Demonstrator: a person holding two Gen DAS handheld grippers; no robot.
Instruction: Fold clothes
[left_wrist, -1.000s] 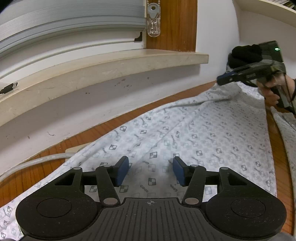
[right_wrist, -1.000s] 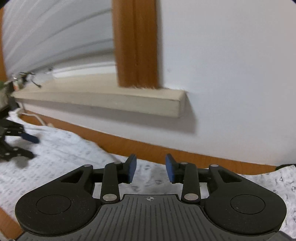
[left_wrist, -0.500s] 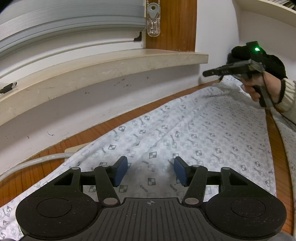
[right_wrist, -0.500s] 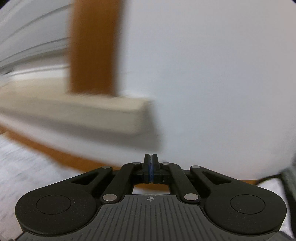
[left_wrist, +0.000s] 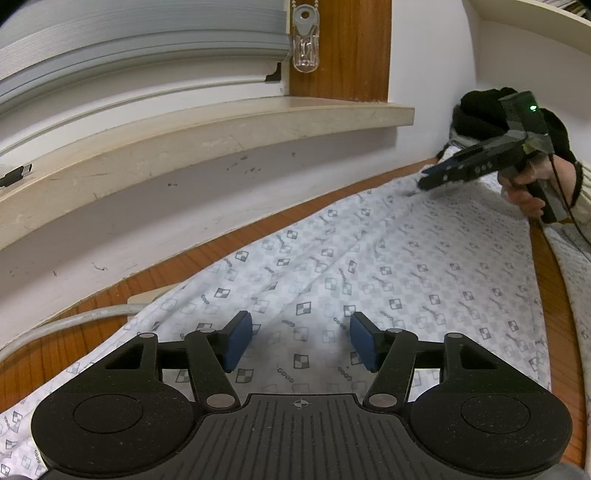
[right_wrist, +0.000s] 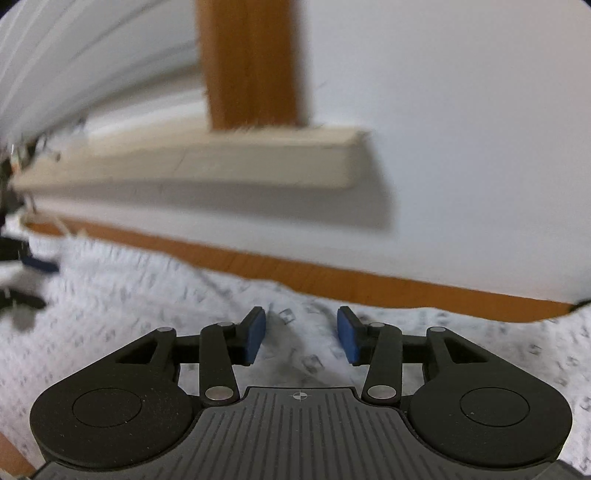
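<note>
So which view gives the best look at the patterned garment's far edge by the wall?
The left wrist view: the patterned garment is sharp there, its far edge lying along the wooden tabletop up to the right gripper. The right wrist view shows the same edge only motion-blurred, ahead of its open fingers.

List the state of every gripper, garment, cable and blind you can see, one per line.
Left gripper: open, empty, over the cloth.
Right gripper: open, empty, low over the cloth's far edge.
White checker-print garment: spread flat on the wooden table, lightly creased, not folded.
Grey window blind: partly lowered.
White cable: lying on the table, end under the cloth.
Black USB plug: unplugged, on the sill.
</note>
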